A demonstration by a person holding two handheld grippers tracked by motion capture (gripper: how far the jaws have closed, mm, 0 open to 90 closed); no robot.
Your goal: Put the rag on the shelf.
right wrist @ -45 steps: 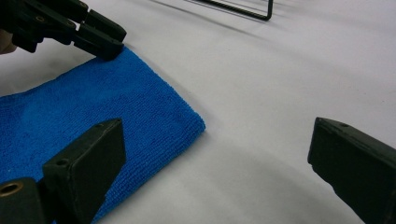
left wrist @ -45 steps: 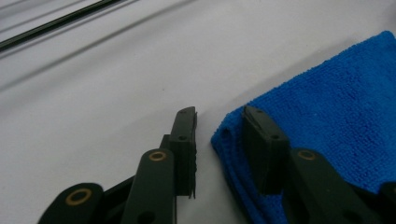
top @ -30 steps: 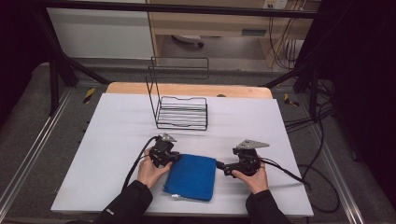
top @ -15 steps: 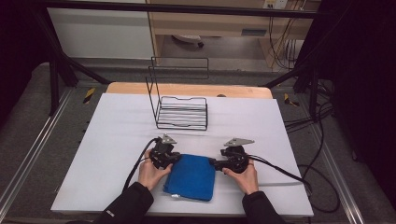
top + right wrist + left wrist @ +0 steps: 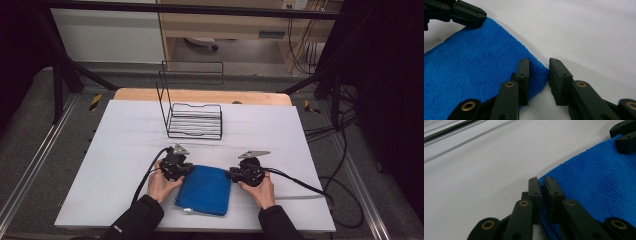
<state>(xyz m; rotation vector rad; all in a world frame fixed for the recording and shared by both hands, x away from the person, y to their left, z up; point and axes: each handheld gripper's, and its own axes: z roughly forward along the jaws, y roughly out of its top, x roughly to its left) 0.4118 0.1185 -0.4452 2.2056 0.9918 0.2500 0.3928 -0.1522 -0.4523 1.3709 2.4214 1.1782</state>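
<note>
White table (image 5: 125, 150), tools (image 5: 186, 170) at blue cloth (image 5: 206, 190)

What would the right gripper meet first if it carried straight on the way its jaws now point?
The blue cloth: the right gripper, whose jaws have just been closing, already straddles its corner. Beyond the cloth, probably the left gripper at the opposite edge, though depth is uncertain.

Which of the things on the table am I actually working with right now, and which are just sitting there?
In the job:
blue cloth
left gripper, shut on the cloth's corner
right gripper, jaws just closing around the other corner, not yet pressing

Lying about:
wire rack
</note>
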